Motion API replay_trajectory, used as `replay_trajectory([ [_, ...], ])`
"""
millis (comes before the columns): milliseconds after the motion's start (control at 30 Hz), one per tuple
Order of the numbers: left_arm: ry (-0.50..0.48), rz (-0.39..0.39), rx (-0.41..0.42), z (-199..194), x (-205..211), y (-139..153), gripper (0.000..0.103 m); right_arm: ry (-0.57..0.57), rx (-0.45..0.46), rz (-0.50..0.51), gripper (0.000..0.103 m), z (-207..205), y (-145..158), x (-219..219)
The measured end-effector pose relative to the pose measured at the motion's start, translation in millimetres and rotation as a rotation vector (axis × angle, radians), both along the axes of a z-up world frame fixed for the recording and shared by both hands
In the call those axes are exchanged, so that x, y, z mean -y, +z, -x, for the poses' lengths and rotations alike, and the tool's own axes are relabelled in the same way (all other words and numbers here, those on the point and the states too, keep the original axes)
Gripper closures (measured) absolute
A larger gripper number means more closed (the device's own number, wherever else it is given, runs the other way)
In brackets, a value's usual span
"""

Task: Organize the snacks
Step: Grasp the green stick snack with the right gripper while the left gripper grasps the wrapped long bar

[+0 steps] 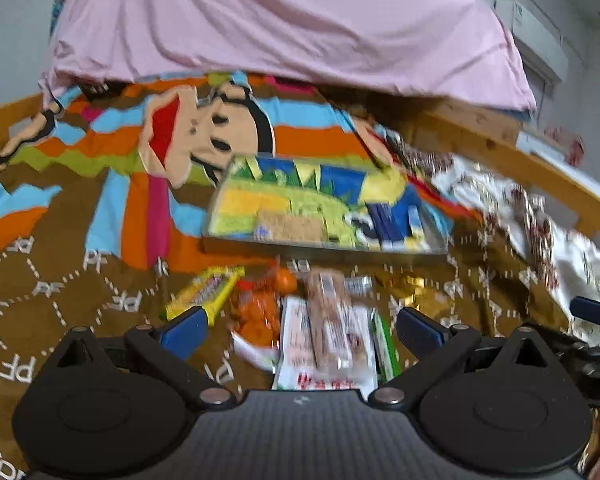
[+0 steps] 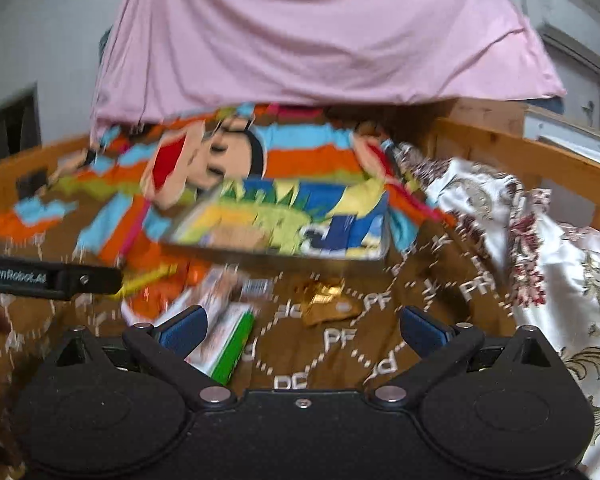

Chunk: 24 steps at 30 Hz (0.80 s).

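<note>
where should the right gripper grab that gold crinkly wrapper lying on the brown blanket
Grip the gold wrapper across its raised, crumpled middle, coming straight down from above. It lies alone on the blanket, apart from the snack pile, so both sides look free. The right gripper is open and the wrapper sits ahead between its fingers. Blur hides finer edges.

Surface: a bed (image 1: pixel 496 148) with a wooden frame, covered by a brown blanket (image 1: pixel 60 280) printed with white letters and a cartoon figure.
Far end: a pink sheet (image 1: pixel 284 20) draped over the bed's far end.
Right side: a white flowered quilt (image 2: pixel 560 280) bunched on the blanket.
Middle: a flat colourful box (image 1: pixel 320 208).
Near side: a loose pile of snack packets (image 1: pixel 324 328), just in front of the box.
Apart from the pile: a gold wrapper (image 2: pixel 324 300), lying alone to its right.
</note>
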<state>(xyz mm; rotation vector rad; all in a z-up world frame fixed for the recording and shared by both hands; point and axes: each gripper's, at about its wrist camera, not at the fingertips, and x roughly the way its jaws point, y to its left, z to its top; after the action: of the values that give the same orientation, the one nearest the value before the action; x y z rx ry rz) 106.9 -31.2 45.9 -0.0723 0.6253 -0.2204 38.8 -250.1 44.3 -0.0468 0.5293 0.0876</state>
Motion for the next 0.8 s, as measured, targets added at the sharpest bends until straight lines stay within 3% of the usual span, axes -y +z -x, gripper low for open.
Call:
replay_trajectory([
  [400,-0.07,-0.063,-0.106,-16.5,0.7,-25.5,0.0,0.089,-0.167,0.077,0.001,-22.8,-34.4,-29.7],
  [800,-0.105,-0.084,-0.14,-30.1,11.7,-34.2,0.001,0.082,-0.194,0.132,0.001,-44.8,-53.3,-43.2],
])
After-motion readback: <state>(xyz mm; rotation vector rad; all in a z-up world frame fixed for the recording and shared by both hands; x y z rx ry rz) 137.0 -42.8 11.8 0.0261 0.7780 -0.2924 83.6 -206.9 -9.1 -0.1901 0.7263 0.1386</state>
